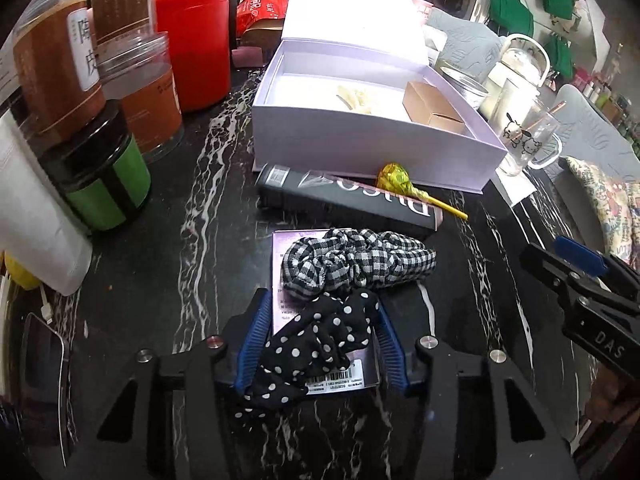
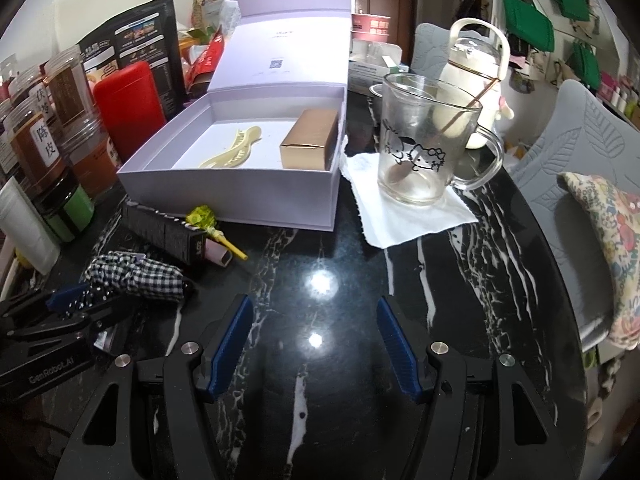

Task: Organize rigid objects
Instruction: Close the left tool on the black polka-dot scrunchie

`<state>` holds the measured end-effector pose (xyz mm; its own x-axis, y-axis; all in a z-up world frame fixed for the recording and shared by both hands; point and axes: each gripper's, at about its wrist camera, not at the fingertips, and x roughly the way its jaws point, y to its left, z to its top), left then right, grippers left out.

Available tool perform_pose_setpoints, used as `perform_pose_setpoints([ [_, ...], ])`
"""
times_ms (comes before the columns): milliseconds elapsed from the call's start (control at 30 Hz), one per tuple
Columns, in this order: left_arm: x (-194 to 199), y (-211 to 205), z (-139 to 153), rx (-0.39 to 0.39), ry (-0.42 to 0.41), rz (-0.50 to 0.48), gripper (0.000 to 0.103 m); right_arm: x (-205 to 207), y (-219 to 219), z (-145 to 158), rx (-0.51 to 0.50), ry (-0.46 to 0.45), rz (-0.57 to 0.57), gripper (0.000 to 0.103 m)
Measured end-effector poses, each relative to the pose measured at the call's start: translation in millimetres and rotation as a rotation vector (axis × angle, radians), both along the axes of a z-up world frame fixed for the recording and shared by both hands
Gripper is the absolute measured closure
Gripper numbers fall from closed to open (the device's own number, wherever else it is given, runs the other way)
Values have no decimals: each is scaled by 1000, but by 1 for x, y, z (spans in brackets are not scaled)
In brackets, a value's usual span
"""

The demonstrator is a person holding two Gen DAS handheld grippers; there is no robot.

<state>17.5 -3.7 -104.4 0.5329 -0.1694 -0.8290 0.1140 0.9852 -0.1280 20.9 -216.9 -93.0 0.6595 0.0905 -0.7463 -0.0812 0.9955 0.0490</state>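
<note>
Left gripper [image 1: 318, 344] sits low over the flat pale-lilac cardboard pack [image 1: 290, 258] on the black marble table [image 1: 192, 184]. The black polka-dot fabric scrunchie [image 1: 320, 344] fills the gap between its blue pads; whether they squeeze it or the pack edges underneath we can't tell. A gingham black-and-white scrunchie [image 1: 356, 260] lies on the pack's far end.

Key relation: the pack's long axis runs straight away from the left jaws, toward the open lilac gift box [image 1: 372, 148] dead ahead. The long dark rectangular box [image 1: 348, 204] and yellow foil lollipop [image 1: 394, 178] lie crosswise between.

We judge any carry to the box must clear those two.

Left gripper is pitched steeply down. Right gripper [image 2: 316, 344] hovers off to the side over bare marble, jaws parted, empty, further from the pack.
</note>
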Motion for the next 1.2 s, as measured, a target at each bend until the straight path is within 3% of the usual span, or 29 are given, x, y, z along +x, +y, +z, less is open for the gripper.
perform_pose_setpoints([
  [367, -18, 16, 6, -81, 17, -24, 52, -8, 22, -1, 5, 3, 76, 38],
  [567, -32, 17, 13, -37, -20, -45, 52, -12, 25, -2, 11, 2, 92, 38],
  [1000, -37, 37, 1, -80, 3, -34, 52, -21, 34, -2, 17, 3, 126, 38],
  [1067, -39, 42, 3, -75, -17, -22, 75, -22, 37, -1, 21, 1, 139, 38],
  [1200, -41, 50, 5, -76, -27, -9, 83, -24, 44, -1, 27, 4, 159, 38],
])
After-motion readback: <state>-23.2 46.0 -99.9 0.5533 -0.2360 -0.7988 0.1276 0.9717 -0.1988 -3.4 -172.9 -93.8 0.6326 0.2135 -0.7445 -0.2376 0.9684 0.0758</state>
